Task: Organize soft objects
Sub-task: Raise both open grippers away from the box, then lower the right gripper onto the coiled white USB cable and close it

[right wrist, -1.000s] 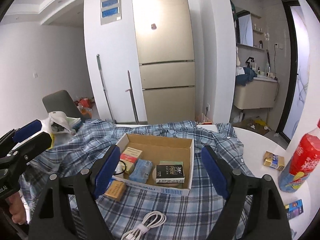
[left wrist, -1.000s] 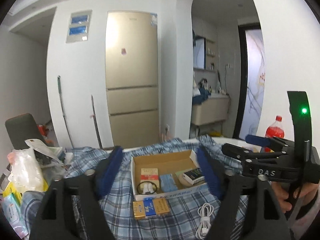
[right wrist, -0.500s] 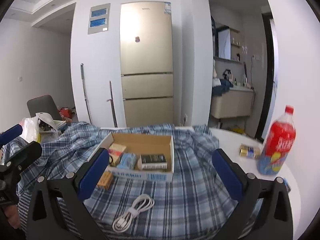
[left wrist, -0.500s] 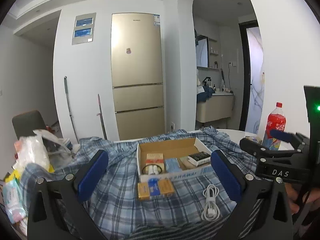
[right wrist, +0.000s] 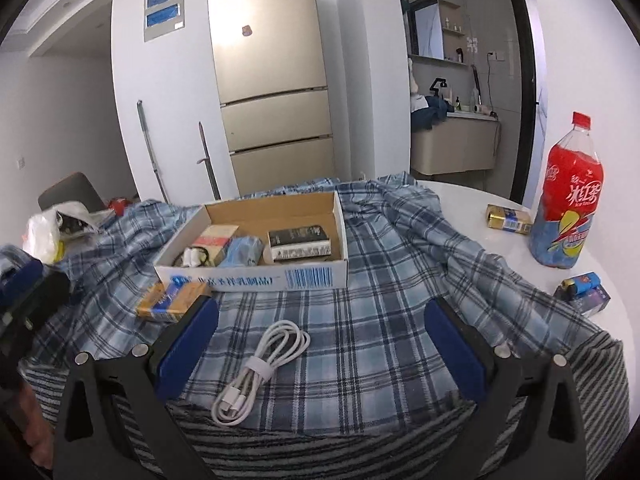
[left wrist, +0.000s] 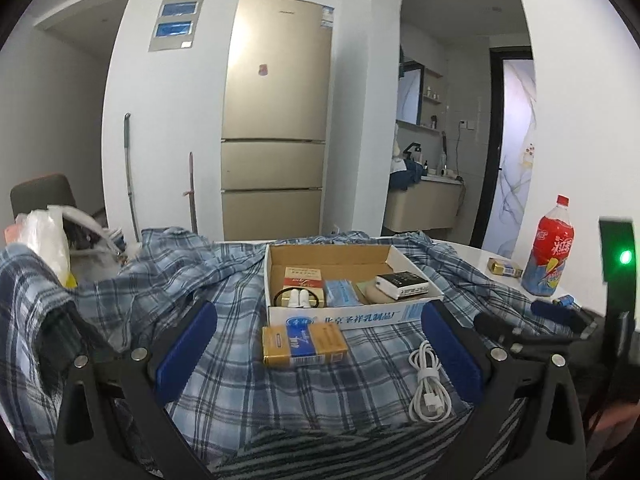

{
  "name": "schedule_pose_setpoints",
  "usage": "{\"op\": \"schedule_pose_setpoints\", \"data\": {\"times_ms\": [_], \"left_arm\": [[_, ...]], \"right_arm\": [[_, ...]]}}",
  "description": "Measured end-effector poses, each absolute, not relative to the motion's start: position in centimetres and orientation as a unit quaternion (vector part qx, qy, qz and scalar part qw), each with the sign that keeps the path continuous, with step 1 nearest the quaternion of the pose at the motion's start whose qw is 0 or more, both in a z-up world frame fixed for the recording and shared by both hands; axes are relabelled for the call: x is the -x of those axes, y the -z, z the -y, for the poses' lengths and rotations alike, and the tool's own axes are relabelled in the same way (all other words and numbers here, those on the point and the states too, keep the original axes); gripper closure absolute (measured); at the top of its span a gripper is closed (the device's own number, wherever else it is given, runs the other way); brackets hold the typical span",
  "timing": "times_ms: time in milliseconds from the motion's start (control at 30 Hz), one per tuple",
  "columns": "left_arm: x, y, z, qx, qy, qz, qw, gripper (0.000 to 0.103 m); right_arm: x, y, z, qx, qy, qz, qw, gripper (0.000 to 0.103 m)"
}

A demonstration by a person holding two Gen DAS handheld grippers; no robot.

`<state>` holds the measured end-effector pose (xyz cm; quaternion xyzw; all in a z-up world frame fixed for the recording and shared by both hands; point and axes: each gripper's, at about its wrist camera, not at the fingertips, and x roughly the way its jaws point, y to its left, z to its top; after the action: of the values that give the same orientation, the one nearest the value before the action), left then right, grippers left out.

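White tabletop (left wrist: pixel 472 250) under a rumpled blue plaid shirt (left wrist: pixel 240 384). Left view: I've got the left gripper (left wrist: pixel 318 354) low over the cloth, which spreads ahead of and under my fingers (left wrist: pixel 186 354); jaws just swung fully apart, nothing between but a yellow-and-blue carton (left wrist: pixel 304 345) lying loose. Right view: right gripper (right wrist: pixel 320 354) equally wide and empty, white coiled cable (right wrist: pixel 260 368) between its pads, shirt hem running crosswise, both hands equally near.
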<state>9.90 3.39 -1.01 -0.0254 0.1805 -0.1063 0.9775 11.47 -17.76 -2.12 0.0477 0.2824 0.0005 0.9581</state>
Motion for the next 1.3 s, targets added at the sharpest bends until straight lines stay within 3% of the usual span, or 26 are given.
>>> {"op": "schedule_pose_setpoints", "data": {"times_ms": [433,467,533,800,1033,1233,1300], "left_arm": [[-10.3,1.3,-3.5,0.024,0.088,-0.191,0.977,0.0],[-10.4,1.3,-3.6,0.027,0.087,-0.194,0.977,0.0],[-10.6,1.5,-3.9,0.035,0.082,-0.2,0.976,0.0],[-10.2,1.3,-3.9,0.031,0.08,-0.189,0.978,0.0],[-10.2,1.3,-3.7,0.032,0.079,-0.19,0.978,0.0],[-10.2,1.4,-3.9,0.036,0.077,-0.19,0.978,0.0],[-10.2,1.4,-3.9,0.036,0.077,-0.19,0.978,0.0]], "right_arm": [[-12.3,3.6,16.8,-0.036,-0.014,-0.324,0.945,0.0],[-12.5,3.5,16.7,-0.04,-0.017,-0.332,0.942,0.002],[-12.7,3.6,16.6,-0.063,-0.033,-0.353,0.933,0.015],[-13.6,6.9,14.4,-0.101,-0.053,-0.45,0.886,0.026],[-13.5,7.8,12.1,-0.071,-0.065,-0.471,0.877,0.031],[-13.7,8.4,11.2,-0.043,-0.058,-0.481,0.874,0.05],[-13.6,8.3,11.3,-0.041,-0.058,-0.48,0.874,0.071]]}}
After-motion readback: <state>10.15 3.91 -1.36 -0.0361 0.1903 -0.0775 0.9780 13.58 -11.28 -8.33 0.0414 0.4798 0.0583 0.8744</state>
